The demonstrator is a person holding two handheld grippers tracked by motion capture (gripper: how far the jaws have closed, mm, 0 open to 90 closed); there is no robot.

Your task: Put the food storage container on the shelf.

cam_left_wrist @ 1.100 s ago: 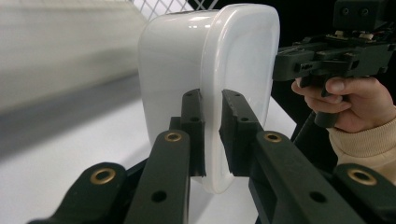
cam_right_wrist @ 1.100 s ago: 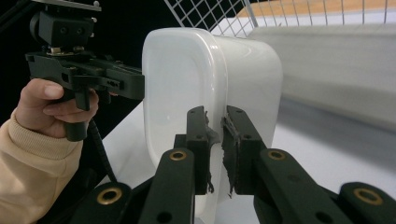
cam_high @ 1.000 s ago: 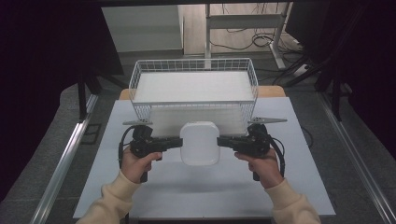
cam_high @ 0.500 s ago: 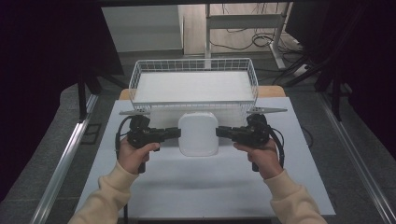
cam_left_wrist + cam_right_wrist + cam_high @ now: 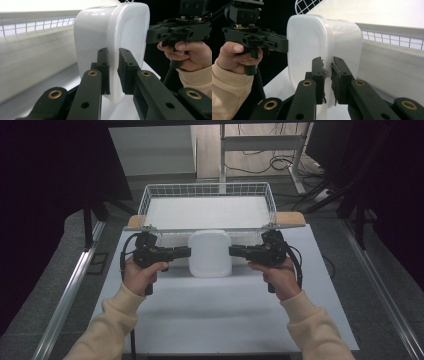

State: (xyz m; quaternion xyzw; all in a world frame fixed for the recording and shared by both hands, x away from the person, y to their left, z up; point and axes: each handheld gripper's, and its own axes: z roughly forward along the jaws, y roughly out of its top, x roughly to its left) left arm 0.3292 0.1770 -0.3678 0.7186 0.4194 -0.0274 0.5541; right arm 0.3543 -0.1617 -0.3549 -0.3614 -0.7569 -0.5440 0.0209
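Container (image 5: 210, 253) – its far edge sits against the wire basket (image 5: 206, 195)'s front wall in the high view, so touching or just beside can't be told. Left gripper (image 5: 113, 71) and right gripper (image 5: 327, 80) bodies are cut off at the bottom edges of their own views. Container's lower rim is hidden behind the fingers (image 5: 102, 70) – whether it rests on the surface (image 5: 225, 315) can't be told. Both sleeves run off the high view's bottom edge.
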